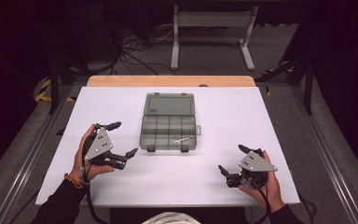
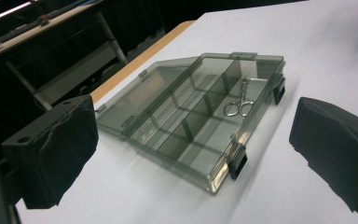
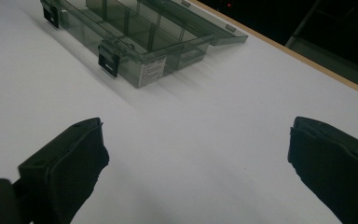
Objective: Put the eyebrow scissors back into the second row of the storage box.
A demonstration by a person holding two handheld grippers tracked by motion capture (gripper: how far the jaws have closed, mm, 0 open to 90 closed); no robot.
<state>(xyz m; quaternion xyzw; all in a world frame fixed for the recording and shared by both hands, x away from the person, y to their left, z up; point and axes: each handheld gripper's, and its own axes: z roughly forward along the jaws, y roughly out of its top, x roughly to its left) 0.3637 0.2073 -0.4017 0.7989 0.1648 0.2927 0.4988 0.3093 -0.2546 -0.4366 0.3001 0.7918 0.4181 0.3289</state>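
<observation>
A smoky clear plastic organiser box (image 1: 169,131) lies open in the middle of the white table, its lid (image 1: 169,104) folded back flat toward the far edge. Small silver scissors (image 1: 182,139) rest in a front right compartment; in the left gripper view the scissors (image 2: 239,101) lie in the far compartment of the box (image 2: 182,130). My left gripper (image 1: 122,139) is open, left of the box, empty. My right gripper (image 1: 233,159) is open near the front right, empty. In the right gripper view the box (image 3: 135,35) lies ahead, beyond its jaws.
Two black latches (image 1: 151,149) hang on the box's front wall. The white table top (image 1: 261,121) has a wooden strip (image 1: 121,80) along the far edge. Beyond it stand a metal frame (image 1: 212,28) and cables on the floor.
</observation>
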